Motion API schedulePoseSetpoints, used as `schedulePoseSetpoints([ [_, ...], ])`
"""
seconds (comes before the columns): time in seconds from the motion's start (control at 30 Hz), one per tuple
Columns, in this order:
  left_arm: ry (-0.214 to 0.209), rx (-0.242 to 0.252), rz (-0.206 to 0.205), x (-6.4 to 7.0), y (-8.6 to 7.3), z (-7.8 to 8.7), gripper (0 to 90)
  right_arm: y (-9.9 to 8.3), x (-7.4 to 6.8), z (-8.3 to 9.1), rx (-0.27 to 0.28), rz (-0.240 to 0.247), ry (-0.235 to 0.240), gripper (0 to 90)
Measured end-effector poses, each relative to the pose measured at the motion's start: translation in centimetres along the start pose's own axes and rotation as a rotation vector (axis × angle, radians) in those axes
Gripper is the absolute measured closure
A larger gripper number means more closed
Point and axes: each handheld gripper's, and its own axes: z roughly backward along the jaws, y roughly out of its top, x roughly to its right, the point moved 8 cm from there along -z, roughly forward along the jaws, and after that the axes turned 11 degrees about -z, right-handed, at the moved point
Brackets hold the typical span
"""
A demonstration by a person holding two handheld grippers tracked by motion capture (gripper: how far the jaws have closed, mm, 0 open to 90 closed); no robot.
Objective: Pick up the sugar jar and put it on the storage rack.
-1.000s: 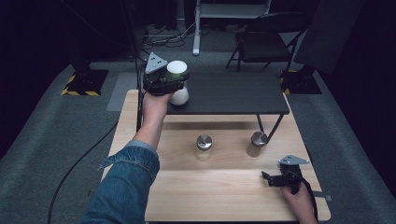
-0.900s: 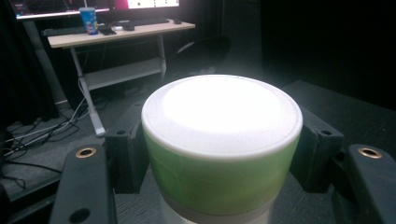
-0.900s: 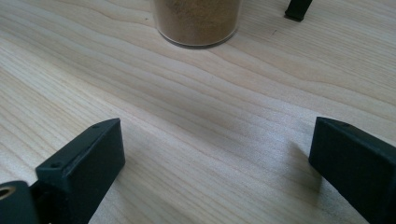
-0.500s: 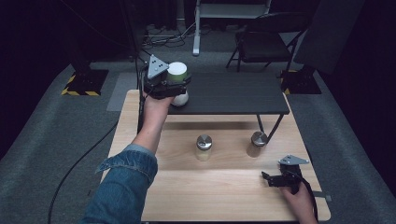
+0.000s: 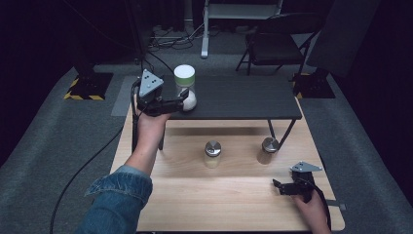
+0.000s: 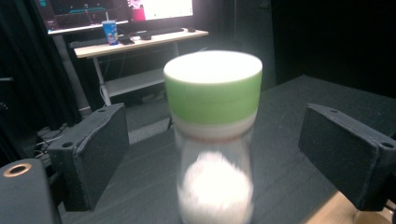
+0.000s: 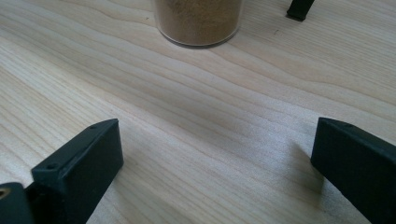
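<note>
Wooden counter point(image 5: 195, 204), seen from above, carrying a low black shelf point(image 5: 243, 100) on slim legs at its far half; a folding chair point(image 5: 272, 46) stands on the grey floor beyond. On the shelf's left front corner stands the green-capped jar point(image 5: 185, 87), upright, clear-walled, with white powder in its lower part; the left tool point(image 5: 179, 102) sits level with that lower part, its jaws spread wide to either side of the jar and not touching it, as the left gripper view confirms with the jar point(image 6: 212, 140) centred between the two black pads and clear gaps on both sides. Two metal-lidded jars, one pale point(image 5: 212, 154) and one brown point(image 5: 267, 150), stand on the bare wood under the shelf's front edge, well apart; the right tool point(image 5: 280, 187) rests low at the counter's near right, jaws wide, holding nothing, with the brown jar's base point(image 7: 198, 21) ahead of it.
</note>
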Motion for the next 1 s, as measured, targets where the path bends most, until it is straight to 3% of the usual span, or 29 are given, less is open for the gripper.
schedulePoseSetpoints([
  [0.2,0.015,-0.005,-0.018,0.6,-1.8,2.0,9.7,0.0,0.0,0.0,0.000,-0.001,0.000,2.0],
  [0.37,0.019,-0.012,0.001,1.0,-4.1,3.4,9.8,0.0,0.0,0.0,0.000,-0.001,0.000,2.0],
  [0.4,0.016,-0.024,0.010,1.3,-5.1,3.7,9.8,0.0,0.0,0.0,0.000,-0.001,0.000,2.0],
  [0.43,0.016,-0.024,0.010,1.3,-5.1,3.7,9.8,0.0,0.0,0.0,0.000,-0.001,0.000,2.0],
  [0.57,0.044,-0.061,-0.004,2.7,-7.5,3.8,9.8,0.0,0.0,0.0,0.000,-0.001,0.000,2.0],
  [0.83,0.022,-0.125,0.006,4.6,-11.1,3.5,9.9,0.0,0.0,0.0,0.000,0.000,0.000,2.0],
  [0.93,0.041,-0.130,0.037,5.1,-12.7,3.4,10.0,0.0,0.0,0.0,0.000,0.000,0.000,2.0],
  [1.0,0.043,-0.159,0.037,5.5,-13.8,3.2,9.9,0.0,0.0,0.0,0.000,-0.001,0.000,2.0],
])
